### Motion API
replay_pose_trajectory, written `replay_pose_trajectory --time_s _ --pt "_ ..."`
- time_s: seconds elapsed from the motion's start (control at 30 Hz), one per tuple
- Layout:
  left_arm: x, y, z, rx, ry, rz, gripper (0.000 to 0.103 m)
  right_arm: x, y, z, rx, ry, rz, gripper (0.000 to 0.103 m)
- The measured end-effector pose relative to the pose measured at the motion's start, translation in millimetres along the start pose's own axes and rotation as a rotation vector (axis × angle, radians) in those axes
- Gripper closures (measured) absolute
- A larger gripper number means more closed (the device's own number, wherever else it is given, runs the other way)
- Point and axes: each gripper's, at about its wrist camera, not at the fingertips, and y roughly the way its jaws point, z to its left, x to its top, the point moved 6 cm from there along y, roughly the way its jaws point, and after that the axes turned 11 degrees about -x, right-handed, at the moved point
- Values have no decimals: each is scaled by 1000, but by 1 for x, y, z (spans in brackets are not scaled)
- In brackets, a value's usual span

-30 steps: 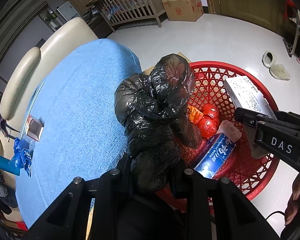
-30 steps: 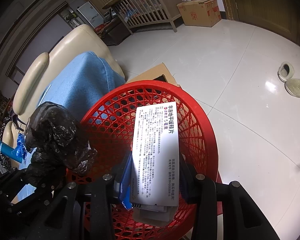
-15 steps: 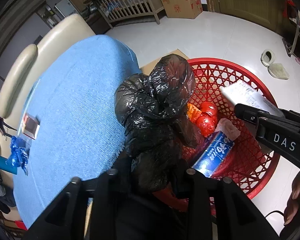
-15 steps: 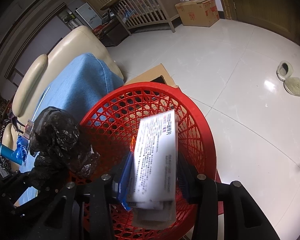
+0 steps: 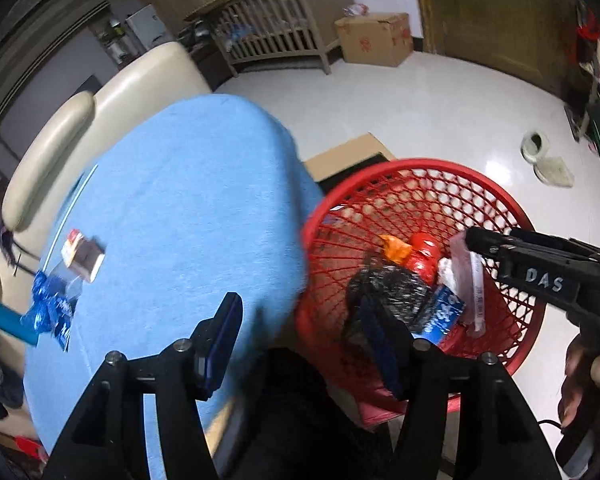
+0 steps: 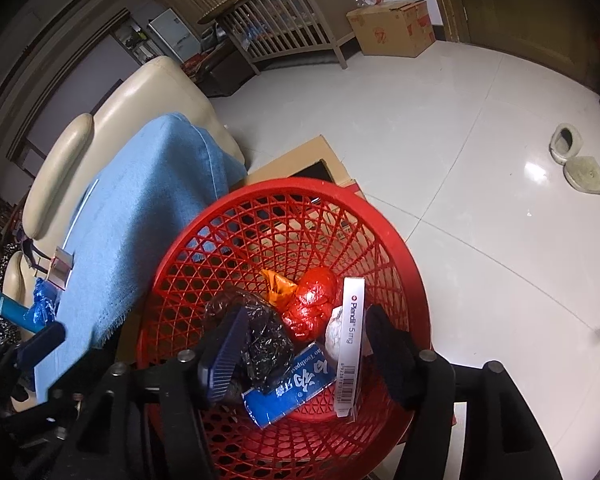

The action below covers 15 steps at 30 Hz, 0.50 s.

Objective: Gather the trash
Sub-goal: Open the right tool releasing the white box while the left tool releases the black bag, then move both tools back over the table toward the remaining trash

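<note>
step: black crumpled plastic bag (image 6: 260, 336) lies in round red plastic mesh basket (image 6: 380, 224)
left gripper (image 5: 300, 320): wide open, empty
right gripper (image 6: 304, 344): wide open, empty
next: reach left for blue wrapper (image 5: 48, 312)

left gripper (image 5: 300, 332) fingers apart, empty | black bag (image 5: 388, 292) in red basket (image 5: 420, 168)

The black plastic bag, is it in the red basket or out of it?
In. The black plastic bag lies inside the red basket among other trash, clear of both open grippers.
</note>
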Motion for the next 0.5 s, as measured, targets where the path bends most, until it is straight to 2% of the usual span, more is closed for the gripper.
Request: replay_pose_trajectory --time_s 0.23,0.5 --pt "-20 -27 63 34 -160 -52 37 8 -15 19 -23 -27 -47 26" --pt "-81 -58 156 82 -410 -99 37 1 -39 82 -16 -156 -111 25"
